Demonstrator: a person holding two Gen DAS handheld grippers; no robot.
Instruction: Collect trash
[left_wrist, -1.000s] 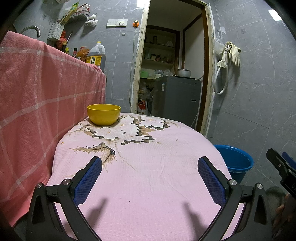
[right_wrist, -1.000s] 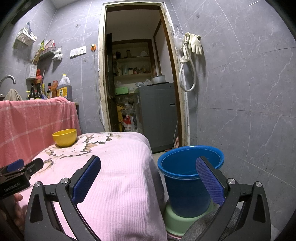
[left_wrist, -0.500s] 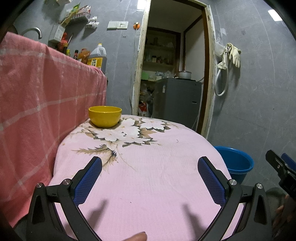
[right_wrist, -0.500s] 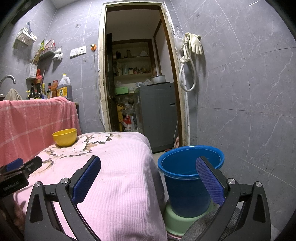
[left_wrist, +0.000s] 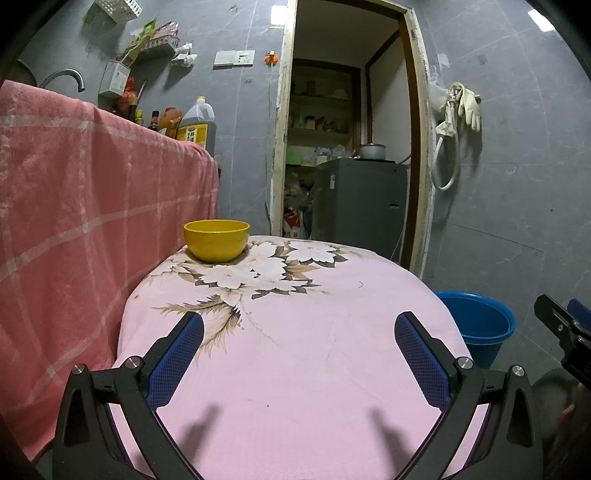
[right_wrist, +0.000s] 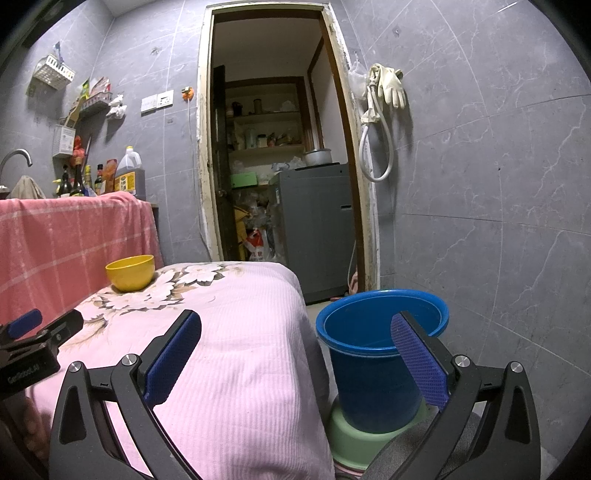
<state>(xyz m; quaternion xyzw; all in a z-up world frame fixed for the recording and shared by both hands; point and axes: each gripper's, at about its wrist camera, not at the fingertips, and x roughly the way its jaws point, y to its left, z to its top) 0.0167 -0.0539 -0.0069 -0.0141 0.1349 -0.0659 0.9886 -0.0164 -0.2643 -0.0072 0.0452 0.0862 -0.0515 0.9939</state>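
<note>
A table under a pink flowered cloth (left_wrist: 295, 350) (right_wrist: 236, 332) fills the near ground. A yellow bowl (left_wrist: 216, 240) (right_wrist: 130, 272) stands at its far left corner. To the right of the table a blue bucket (right_wrist: 376, 354) (left_wrist: 478, 328) sits on a green basin (right_wrist: 354, 439) on the floor. My left gripper (left_wrist: 299, 332) hovers open over the near part of the cloth, nothing between its blue pads. My right gripper (right_wrist: 295, 339) is open too, spanning the table's right edge and the bucket. No loose trash shows on the cloth.
A pink checked towel (left_wrist: 81, 206) drapes a counter on the left, with bottles (left_wrist: 195, 123) and a tap (left_wrist: 62, 77) above. An open doorway (left_wrist: 347, 147) ahead shows a grey appliance (left_wrist: 360, 203) and shelves. Gloves and a hose (right_wrist: 384, 122) hang on the grey tiled wall.
The left wrist view has tilted up a little, so the bowl and table sit lower in frame. The right gripper has held still. Both stayed open.
</note>
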